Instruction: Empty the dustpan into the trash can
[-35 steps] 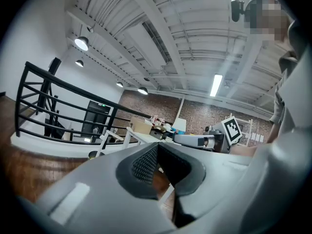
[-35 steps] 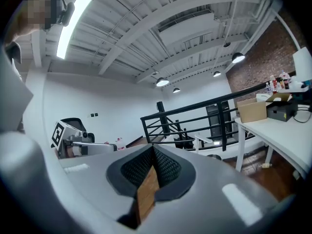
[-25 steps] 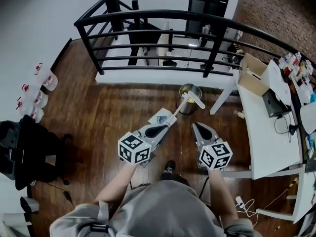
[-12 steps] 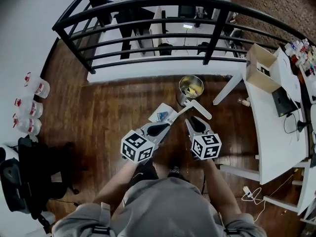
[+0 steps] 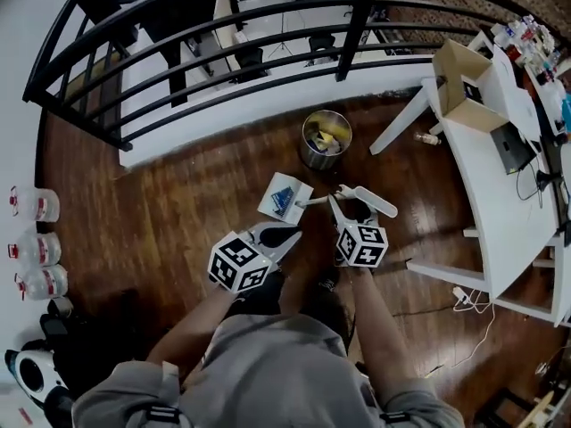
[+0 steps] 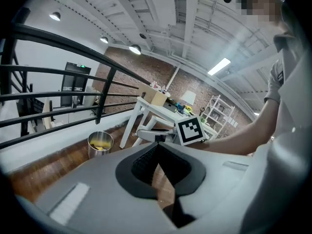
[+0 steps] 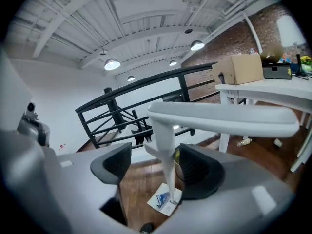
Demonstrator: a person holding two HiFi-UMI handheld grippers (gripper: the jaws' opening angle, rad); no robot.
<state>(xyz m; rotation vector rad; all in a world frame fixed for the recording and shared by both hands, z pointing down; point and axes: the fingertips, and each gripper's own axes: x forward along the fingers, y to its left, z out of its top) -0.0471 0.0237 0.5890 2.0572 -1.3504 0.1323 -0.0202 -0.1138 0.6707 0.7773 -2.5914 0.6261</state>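
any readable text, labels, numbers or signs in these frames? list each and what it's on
No text reads clearly.
Dustpan: blue logo, too blurred to read.
Bottles: red markings, too small.
Sign over the door: green, too small.
Marker cubes: black-and-white patterns, no letters.

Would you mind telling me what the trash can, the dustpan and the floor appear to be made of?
Trash can: likely stainless steel; its wall is silvery with a dull metallic sheen.
Dustpan: probably plastic; the pan and long handle are matte white and look moulded, with a blue mark on the pan.
Floor: wood or wood-look planks; dark brown, slightly glossy, with visible board seams.
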